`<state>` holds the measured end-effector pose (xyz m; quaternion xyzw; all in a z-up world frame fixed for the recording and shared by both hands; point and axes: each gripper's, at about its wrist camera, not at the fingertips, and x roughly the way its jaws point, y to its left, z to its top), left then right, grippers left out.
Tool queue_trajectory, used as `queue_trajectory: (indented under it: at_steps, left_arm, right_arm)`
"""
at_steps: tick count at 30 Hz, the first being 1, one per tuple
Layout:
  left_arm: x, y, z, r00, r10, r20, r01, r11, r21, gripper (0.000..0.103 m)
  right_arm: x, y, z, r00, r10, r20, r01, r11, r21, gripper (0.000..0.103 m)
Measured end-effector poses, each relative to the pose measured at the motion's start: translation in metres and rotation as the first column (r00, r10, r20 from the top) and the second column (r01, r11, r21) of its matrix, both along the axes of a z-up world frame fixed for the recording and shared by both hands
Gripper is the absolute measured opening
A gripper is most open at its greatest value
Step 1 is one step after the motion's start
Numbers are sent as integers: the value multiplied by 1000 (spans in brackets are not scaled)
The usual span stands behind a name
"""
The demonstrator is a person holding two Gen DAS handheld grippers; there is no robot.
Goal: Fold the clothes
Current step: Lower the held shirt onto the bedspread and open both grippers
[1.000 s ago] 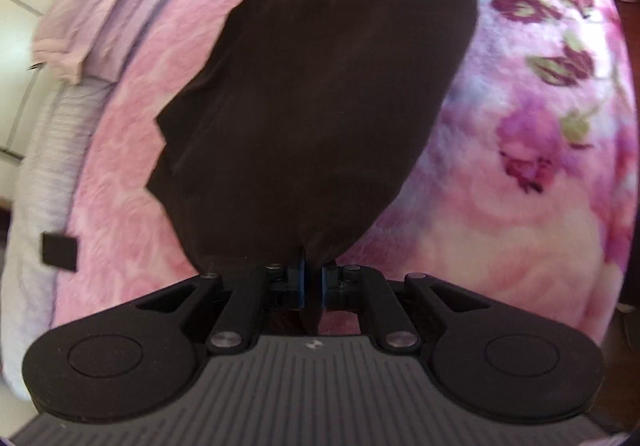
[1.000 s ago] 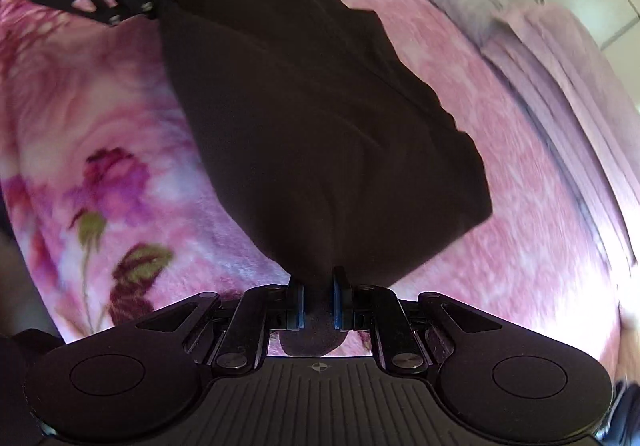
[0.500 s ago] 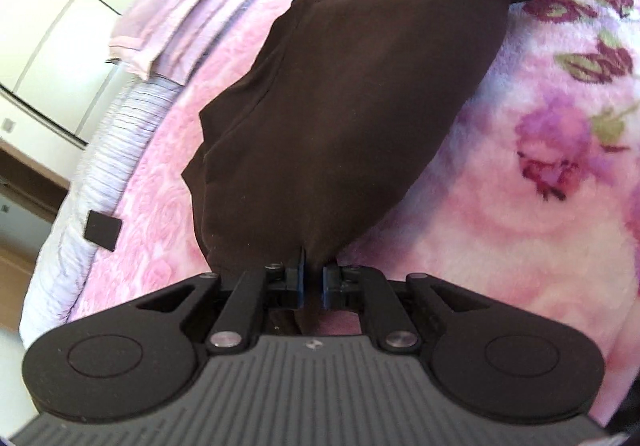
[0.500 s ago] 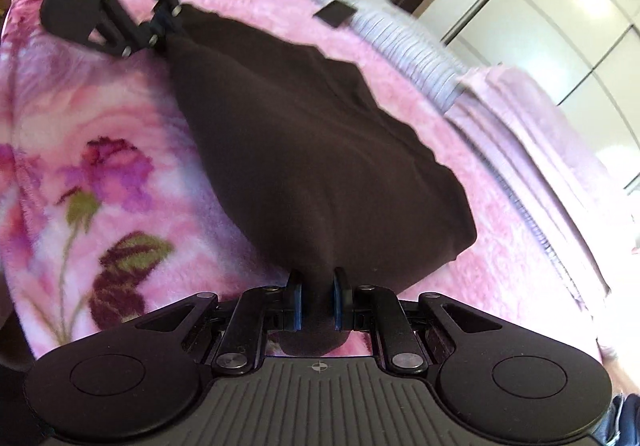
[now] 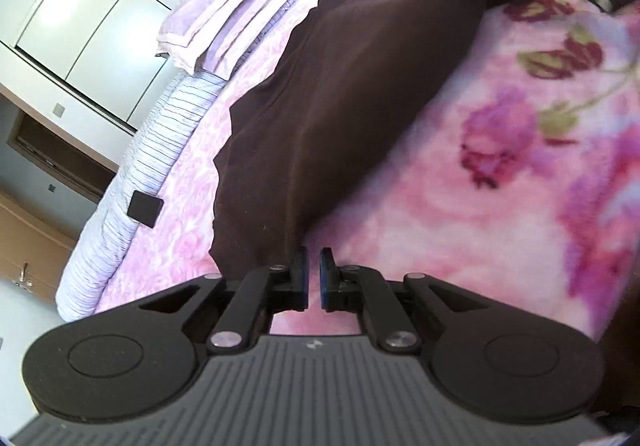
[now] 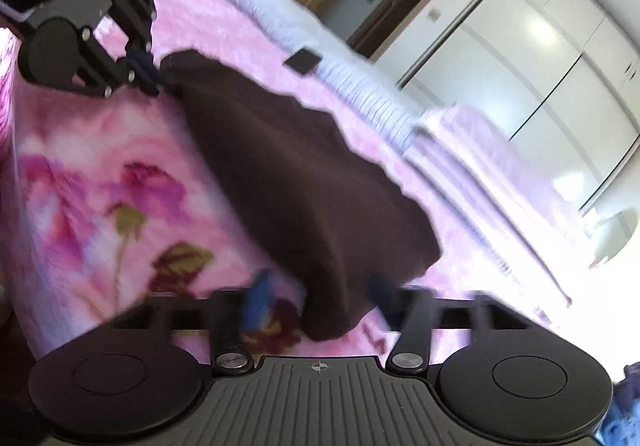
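- Left gripper (image 5: 314, 273) low over the pink floral blanket (image 5: 500, 165); jaws a narrow slit, gripping nothing
- Right gripper (image 6: 316, 298) spread wide, blurred
- Both pinched the dark brown garment (image 5: 340, 105) half a second ago; it now lies released on the blanket

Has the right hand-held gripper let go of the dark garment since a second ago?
Yes. The right hand-held gripper was pinched on the dark garment; its fingers have now spread wide, and the cloth corner lies loose between them on the pink floral blanket.
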<state>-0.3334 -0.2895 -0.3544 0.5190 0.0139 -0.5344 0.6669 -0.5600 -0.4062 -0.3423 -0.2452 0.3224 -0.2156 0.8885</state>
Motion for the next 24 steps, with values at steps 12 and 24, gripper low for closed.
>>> queue_trajectory:
  at_steps: [12, 24]
  left_arm:
    - [-15, 28, 16, 998, -13, -59, 12, 1000, -28, 6]
    - [2, 15, -8, 986, -142, 87, 148, 986, -70, 20]
  right_arm:
    - [-12, 26, 5, 995, -98, 12, 97, 992, 82, 77]
    - [11, 27, 4, 995, -74, -64, 74, 997, -3, 77]
